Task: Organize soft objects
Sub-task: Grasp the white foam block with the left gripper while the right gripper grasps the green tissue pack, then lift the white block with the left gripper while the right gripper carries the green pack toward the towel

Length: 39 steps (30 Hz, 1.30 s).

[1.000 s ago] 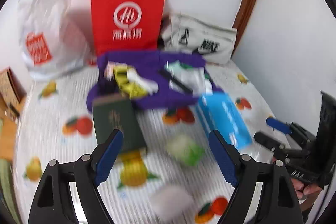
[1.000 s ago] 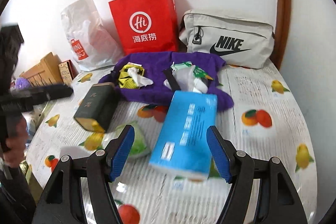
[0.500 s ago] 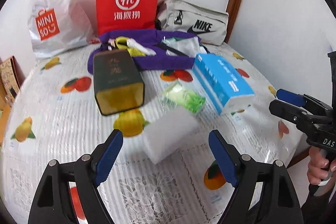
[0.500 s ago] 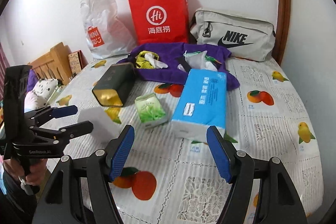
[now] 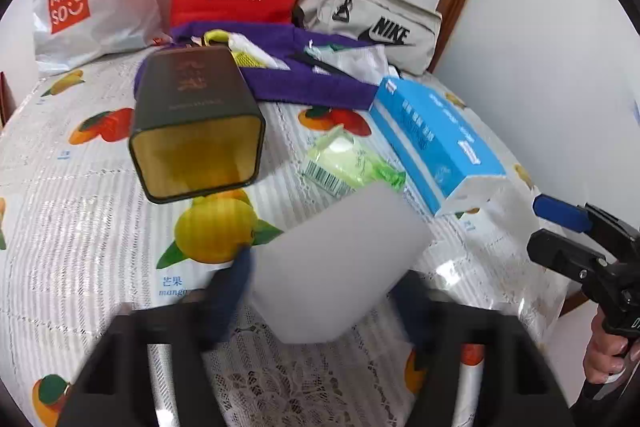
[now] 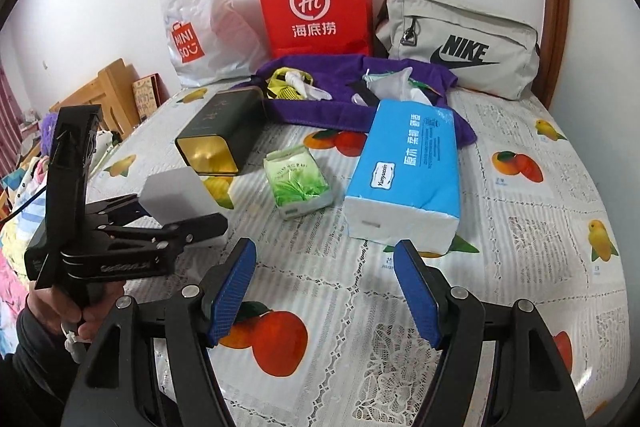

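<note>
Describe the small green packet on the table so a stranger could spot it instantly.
Start at the red paper bag by the wall and come forward past the purple cloth. The green packet lies between the dark tin and the blue tissue pack, the smallest of the three.

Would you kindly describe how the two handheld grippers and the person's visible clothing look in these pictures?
Both are black, angular, clamp-like tools with pistol-style handles. The right gripper has two fingers faced with textured blue pads and silver pivot bolts. The left gripper carries pale lettering along its side, too small to read. A dark sleeve shows below the left hand.
</note>
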Available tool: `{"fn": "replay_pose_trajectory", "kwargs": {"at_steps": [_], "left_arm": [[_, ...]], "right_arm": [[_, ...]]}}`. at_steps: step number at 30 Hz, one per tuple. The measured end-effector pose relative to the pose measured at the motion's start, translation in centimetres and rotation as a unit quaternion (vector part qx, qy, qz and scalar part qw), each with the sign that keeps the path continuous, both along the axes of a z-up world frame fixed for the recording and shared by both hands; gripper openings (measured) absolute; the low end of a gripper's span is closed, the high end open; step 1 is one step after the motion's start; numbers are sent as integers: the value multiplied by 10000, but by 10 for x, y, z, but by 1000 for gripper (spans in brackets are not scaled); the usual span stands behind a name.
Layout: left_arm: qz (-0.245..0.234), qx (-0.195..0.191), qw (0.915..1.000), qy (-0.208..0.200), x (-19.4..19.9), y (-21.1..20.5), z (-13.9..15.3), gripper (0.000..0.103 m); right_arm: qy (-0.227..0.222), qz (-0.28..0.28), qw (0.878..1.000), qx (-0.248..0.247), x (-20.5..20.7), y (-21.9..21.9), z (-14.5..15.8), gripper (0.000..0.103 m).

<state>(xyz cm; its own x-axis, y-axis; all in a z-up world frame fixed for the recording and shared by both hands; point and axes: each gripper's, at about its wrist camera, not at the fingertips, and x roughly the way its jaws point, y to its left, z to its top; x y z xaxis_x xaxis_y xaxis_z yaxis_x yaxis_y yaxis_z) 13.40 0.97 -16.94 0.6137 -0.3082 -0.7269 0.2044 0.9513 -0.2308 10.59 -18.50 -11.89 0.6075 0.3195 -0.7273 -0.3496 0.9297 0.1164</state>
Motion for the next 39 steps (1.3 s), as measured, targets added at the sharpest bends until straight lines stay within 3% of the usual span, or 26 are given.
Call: {"fn": "replay_pose_trajectory", "kwargs": {"at_steps": [5, 13, 19, 25, 32, 35, 39], "left_arm": [[55, 29, 10000, -37, -6, 9, 6, 51], [742, 644, 9949, -225, -21, 47, 27, 51], [995, 403, 9941, -164, -23, 74, 27, 51], [1135, 259, 9932, -54, -23, 90, 22, 51], [1013, -35, 9948, 71, -22, 94, 16, 51], [962, -13, 9953, 96, -22, 93, 15, 51], [983, -27, 9950, 167, -22, 92, 15, 51]], "right_arm": [[33, -19, 10000, -42, 5, 4, -4, 71], [4, 203, 9995, -236, 20, 34, -9, 71], [-230, 418, 9973, -560, 37, 66, -12, 71], [-175, 449, 9912, -1235, 62, 98, -30, 68], [1, 571, 9824, -1780, 79, 117, -54, 30], [-50, 633, 9818, -1790, 77, 116, -54, 22], [59, 658, 9853, -1574, 71, 108, -49, 20]]}}
